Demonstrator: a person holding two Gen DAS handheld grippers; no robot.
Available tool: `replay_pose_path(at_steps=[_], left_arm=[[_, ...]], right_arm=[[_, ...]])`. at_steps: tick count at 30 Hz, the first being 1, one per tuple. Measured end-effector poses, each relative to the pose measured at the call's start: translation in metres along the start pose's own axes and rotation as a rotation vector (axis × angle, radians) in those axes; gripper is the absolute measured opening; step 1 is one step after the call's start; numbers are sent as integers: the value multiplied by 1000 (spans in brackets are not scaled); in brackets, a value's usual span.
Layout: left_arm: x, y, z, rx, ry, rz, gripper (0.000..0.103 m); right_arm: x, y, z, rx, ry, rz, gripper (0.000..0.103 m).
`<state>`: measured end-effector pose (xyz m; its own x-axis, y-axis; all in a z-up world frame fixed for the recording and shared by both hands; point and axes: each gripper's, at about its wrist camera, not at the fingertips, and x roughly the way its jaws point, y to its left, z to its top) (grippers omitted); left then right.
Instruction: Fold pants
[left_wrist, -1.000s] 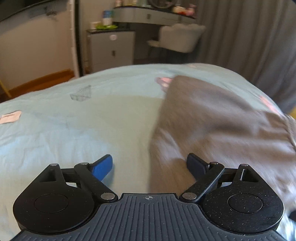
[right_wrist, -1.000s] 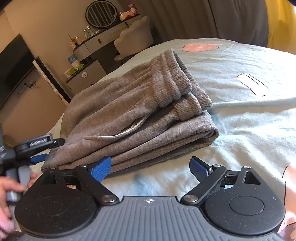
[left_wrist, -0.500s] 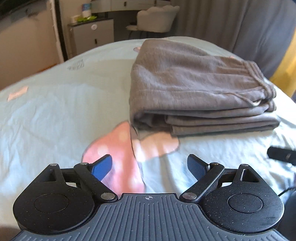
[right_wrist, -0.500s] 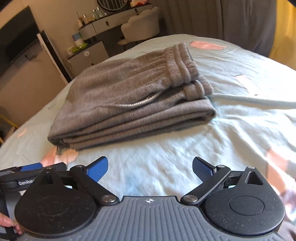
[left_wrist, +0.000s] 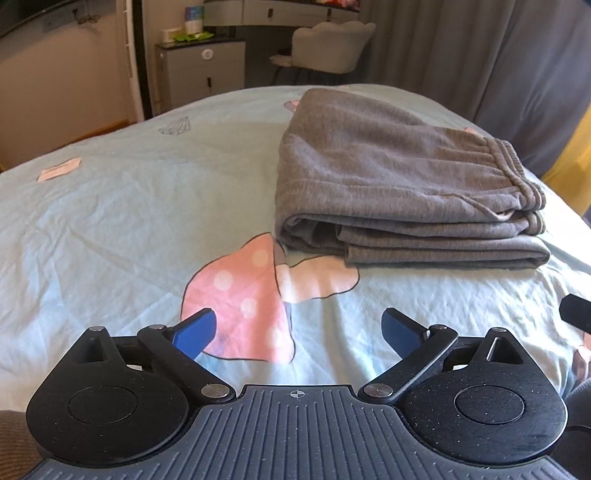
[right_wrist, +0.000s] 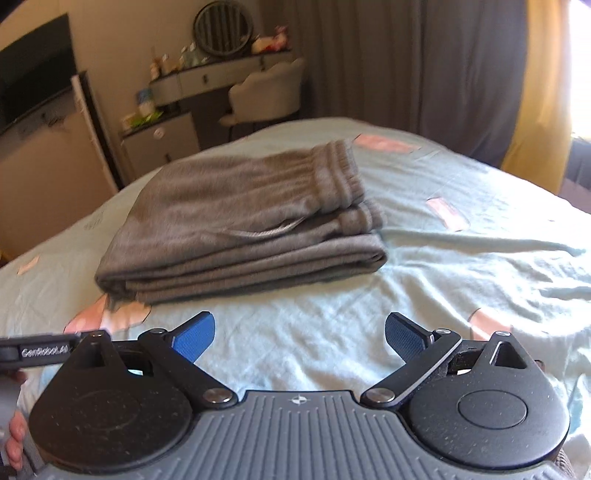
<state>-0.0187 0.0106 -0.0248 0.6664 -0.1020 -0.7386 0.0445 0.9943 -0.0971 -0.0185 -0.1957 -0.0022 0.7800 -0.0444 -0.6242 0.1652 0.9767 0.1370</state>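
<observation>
Grey sweatpants (left_wrist: 399, 184) lie folded in a flat stack on the light blue bedsheet (left_wrist: 110, 221), waistband at the right end. They also show in the right wrist view (right_wrist: 240, 221). My left gripper (left_wrist: 297, 330) is open and empty, held back from the stack's near edge above a pink mushroom print (left_wrist: 240, 302). My right gripper (right_wrist: 299, 338) is open and empty, also short of the stack. The left gripper's body (right_wrist: 37, 349) shows at the left edge of the right wrist view.
A small grey cabinet (left_wrist: 203, 74), a vanity desk (right_wrist: 221, 77) and a pale chair (left_wrist: 328, 44) stand beyond the bed's far edge. Dark curtains (left_wrist: 480, 55) hang at the back right. The sheet (right_wrist: 461, 277) is wrinkled to the right of the pants.
Both grippers have drawn back from the pants toward the near side of the bed. The stack now lies farther away and untouched.
</observation>
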Motion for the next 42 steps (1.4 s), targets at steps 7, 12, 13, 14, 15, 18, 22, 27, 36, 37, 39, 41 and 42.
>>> replay_pose_path(at_steps=[7,12,13,14,15,18,22,27,36,37,39,41,42], left_arm=[[2,0,1,-5,-4,2,100],[2,-1,2,3,-16,-11,100],[2,-1,3,6,-20,-13,100],[2,-1,3,7,-22,-16,100],[3,-2,3,10,-22,-18,100],[6,-4,4,18,-20,-25,100],[8,-7,4,35,-21,-28,100],[8,-5,4,25,-25,-43,100],[4,-6,3,24,-35,-63,100],[4,-6,3,27,-37,-62,100],[4,-7,3,30,-40,-60,100],[4,-7,3,32,-39,-60,100],[5,-7,3,33,-39,-60,100]], right_arm=[[6,4,3,-18,-5,-11,99],[15,20,8,-122,-13,-17,99],[17,22,9,-142,-20,-25,99],[20,24,11,-161,-23,-22,99],[21,25,11,-171,-25,-14,99],[27,28,10,-188,-29,-3,99],[32,28,7,-187,-15,-6,99],[34,22,7,-146,-8,-21,99],[28,26,5,-164,-31,-14,99],[28,26,5,-166,-31,-12,99],[28,26,5,-167,-28,-11,99],[29,25,5,-161,-24,-13,99],[29,24,6,-155,-22,-11,99]])
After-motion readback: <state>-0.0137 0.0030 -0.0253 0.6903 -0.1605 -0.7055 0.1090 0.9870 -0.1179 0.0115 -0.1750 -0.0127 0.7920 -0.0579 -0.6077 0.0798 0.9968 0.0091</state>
